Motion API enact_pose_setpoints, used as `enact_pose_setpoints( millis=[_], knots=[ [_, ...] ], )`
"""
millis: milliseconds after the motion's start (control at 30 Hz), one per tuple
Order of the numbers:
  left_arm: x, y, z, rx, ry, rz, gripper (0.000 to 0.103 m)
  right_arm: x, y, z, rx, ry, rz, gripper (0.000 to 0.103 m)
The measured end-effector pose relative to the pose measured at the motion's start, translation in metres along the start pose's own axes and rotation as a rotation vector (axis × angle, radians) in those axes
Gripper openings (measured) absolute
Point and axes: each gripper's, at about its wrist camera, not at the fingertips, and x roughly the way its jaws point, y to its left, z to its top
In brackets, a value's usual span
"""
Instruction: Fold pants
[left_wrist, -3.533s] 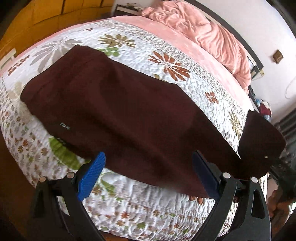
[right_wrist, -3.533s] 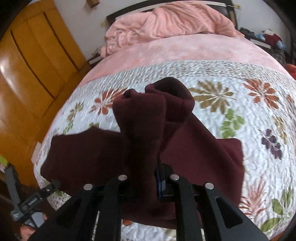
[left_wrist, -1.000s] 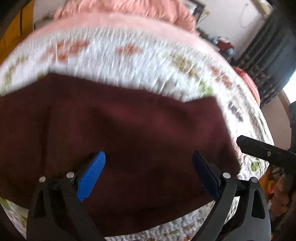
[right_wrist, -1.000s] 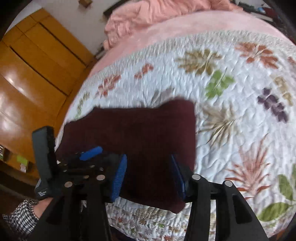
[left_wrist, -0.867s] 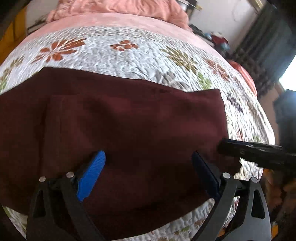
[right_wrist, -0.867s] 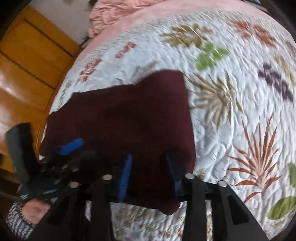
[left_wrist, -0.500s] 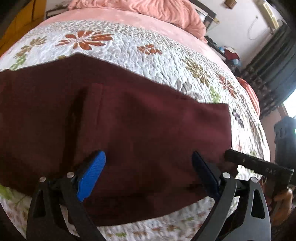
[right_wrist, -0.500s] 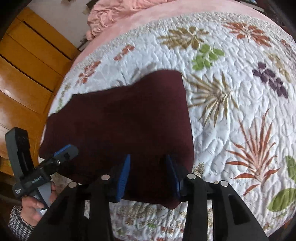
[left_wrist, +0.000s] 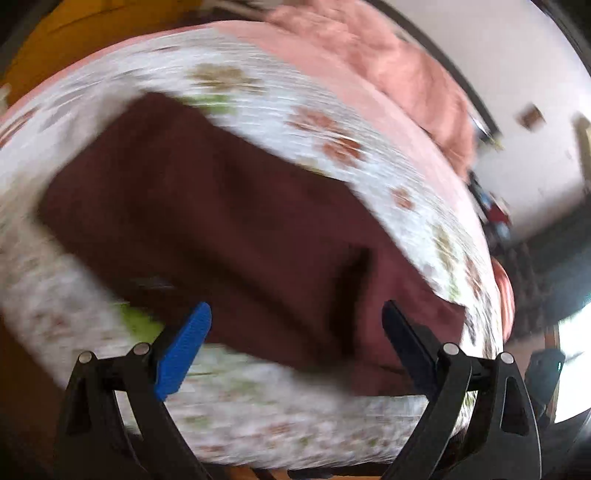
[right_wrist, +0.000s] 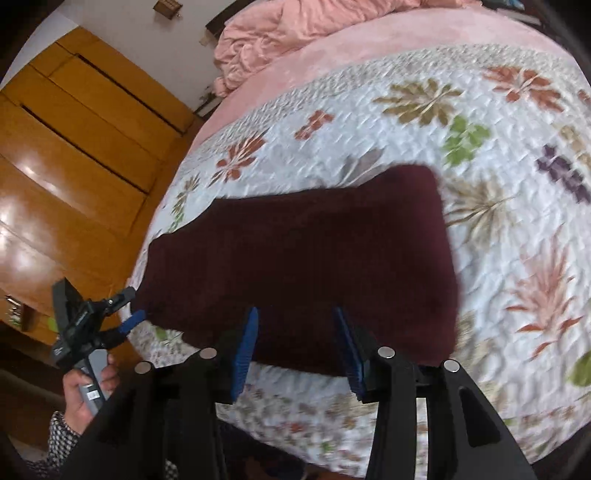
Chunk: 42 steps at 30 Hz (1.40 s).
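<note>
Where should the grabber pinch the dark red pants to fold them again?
Probably the right-hand short edge of the maroon pants, coming in low from the bed's near side. They lie flat on the floral quilt, so only edges offer something to pinch; the right gripper is open and nearest.

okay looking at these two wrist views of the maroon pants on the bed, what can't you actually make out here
- Left wrist view: motion blur smears the pants and floral quilt; fold edges and layer count unreadable.
- Left wrist view: the right gripper is barely visible, dark at the right edge.
- Right wrist view: the pants' near edge is partly hidden behind the right gripper.
- Right wrist view: the left gripper is small and distant; whether it touches the cloth is unclear.
</note>
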Motion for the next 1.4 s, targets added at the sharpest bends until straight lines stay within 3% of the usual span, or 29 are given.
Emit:
enact_pose_setpoints(
  millis=[100, 233, 333, 500, 767, 900, 933, 967, 1033, 1200, 1267, 1300, 1333, 1400],
  knots=[
    [-0.01, 0.044, 0.003, -0.1, -0.008, 0.022, 0.092, 0.021, 0.013, -0.007, -0.019, 0.052, 0.018, 0.044],
    [-0.007, 0.089, 0.007, -0.277, 0.002, -0.055, 0.092, 0.04, 0.025, -0.013, -0.06, 0.093, 0.005, 0.045],
    [0.003, 0.108, 0.008, -0.379, 0.018, -0.149, 0.092, 0.047, 0.023, -0.018, -0.058, 0.117, -0.008, 0.048],
    [0.02, 0.126, 0.01, -0.513, -0.006, -0.215, 0.092, 0.049, 0.017, -0.022, -0.045, 0.122, 0.003, 0.048],
    [0.025, 0.13, 0.022, -0.571, -0.04, -0.276, 0.092, 0.052, 0.014, -0.024, -0.053, 0.129, -0.005, 0.048],
    [0.003, 0.112, 0.018, -0.485, -0.146, -0.436, 0.091, 0.052, 0.013, -0.024, -0.048, 0.131, 0.003, 0.048],
    [0.001, 0.11, 0.018, -0.452, -0.158, -0.431, 0.091, 0.053, 0.012, -0.023, -0.046, 0.133, 0.004, 0.048],
    [0.005, 0.109, 0.02, -0.435, -0.142, -0.376, 0.091, 0.054, 0.012, -0.023, -0.043, 0.133, 0.003, 0.048],
    [0.022, 0.119, 0.02, -0.513, -0.08, -0.304, 0.091, 0.054, 0.013, -0.023, -0.048, 0.133, -0.001, 0.048],
    [0.031, 0.125, 0.026, -0.609, -0.078, -0.308, 0.091, 0.054, 0.013, -0.024, -0.053, 0.133, 0.003, 0.048],
    [0.025, 0.12, 0.025, -0.598, -0.123, -0.329, 0.077, 0.055, 0.012, -0.024, -0.047, 0.134, 0.007, 0.048],
    [0.022, 0.115, 0.025, -0.551, -0.125, -0.283, 0.049, 0.055, 0.012, -0.024, -0.044, 0.133, 0.01, 0.049],
    [0.02, 0.112, 0.024, -0.511, -0.118, -0.231, 0.027, 0.056, 0.011, -0.024, -0.042, 0.133, 0.013, 0.05],
    [0.019, 0.117, 0.019, -0.5, -0.121, -0.236, 0.027, 0.057, 0.011, -0.024, -0.04, 0.131, 0.019, 0.053]
  ],
)
